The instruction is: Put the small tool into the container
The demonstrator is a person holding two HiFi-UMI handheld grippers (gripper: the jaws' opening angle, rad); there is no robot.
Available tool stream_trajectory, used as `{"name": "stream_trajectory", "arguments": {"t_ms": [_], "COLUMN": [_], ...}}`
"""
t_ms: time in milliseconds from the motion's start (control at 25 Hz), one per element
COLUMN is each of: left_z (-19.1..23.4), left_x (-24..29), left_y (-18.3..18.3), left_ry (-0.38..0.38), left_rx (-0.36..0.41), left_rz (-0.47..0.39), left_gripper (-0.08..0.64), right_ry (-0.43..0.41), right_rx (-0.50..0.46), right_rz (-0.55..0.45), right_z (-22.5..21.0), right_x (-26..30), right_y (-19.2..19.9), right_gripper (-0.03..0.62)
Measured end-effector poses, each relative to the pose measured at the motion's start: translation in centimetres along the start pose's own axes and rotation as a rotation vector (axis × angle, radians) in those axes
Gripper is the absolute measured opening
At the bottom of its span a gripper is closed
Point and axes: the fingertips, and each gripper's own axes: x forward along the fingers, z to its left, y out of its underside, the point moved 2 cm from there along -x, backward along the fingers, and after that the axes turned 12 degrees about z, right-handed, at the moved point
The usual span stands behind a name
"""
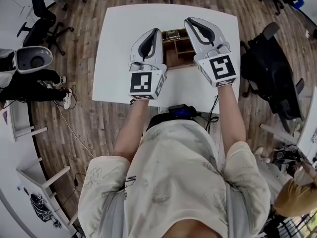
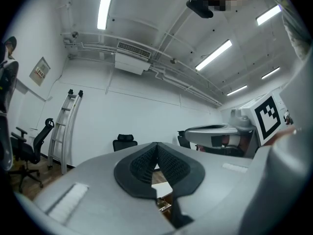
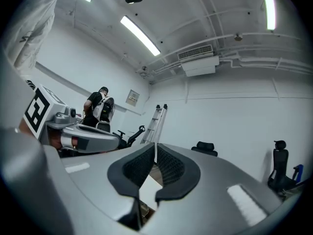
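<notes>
A wooden container (image 1: 180,47) with open compartments stands in the middle of the white table (image 1: 119,48). A small metallic tool (image 1: 172,34) lies at its far left corner; whether it rests inside a compartment I cannot tell. My left gripper (image 1: 157,30) is raised just left of the container, jaws shut with nothing between them. My right gripper (image 1: 188,20) hovers over the container's right side, also shut and empty. In the left gripper view the pads (image 2: 168,163) meet, and the container (image 2: 164,205) shows only as a sliver below them. The right gripper's pads (image 3: 168,166) meet too.
Office chairs (image 1: 42,19) stand round the table, and a dark one (image 1: 270,63) is close on the right. A seated person (image 1: 29,78) is at the left. A ladder (image 2: 66,126) leans on the far wall. A black device (image 1: 179,111) hangs at the table's near edge.
</notes>
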Motion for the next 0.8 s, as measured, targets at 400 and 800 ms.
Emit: {"name": "stream_trajectory", "arguments": {"t_ms": [400, 800], "left_z": [-0.9, -1.7], "left_x": [-0.3, -0.6], "left_y": [0.0, -0.2], "left_ry": [0.001, 0.008], "left_rx": [0.009, 0.011], "left_rz": [-0.002, -0.006], "left_gripper": [-0.002, -0.002], "right_ry": [0.111, 0.285], "right_rx": [0.158, 0.169], "right_rz": [-0.103, -0.139], "right_z": [-1.5, -1.0], "right_x": [-3.3, -6.0], "right_y": [-0.8, -0.3], "right_gripper": [0.020, 0.008]}}
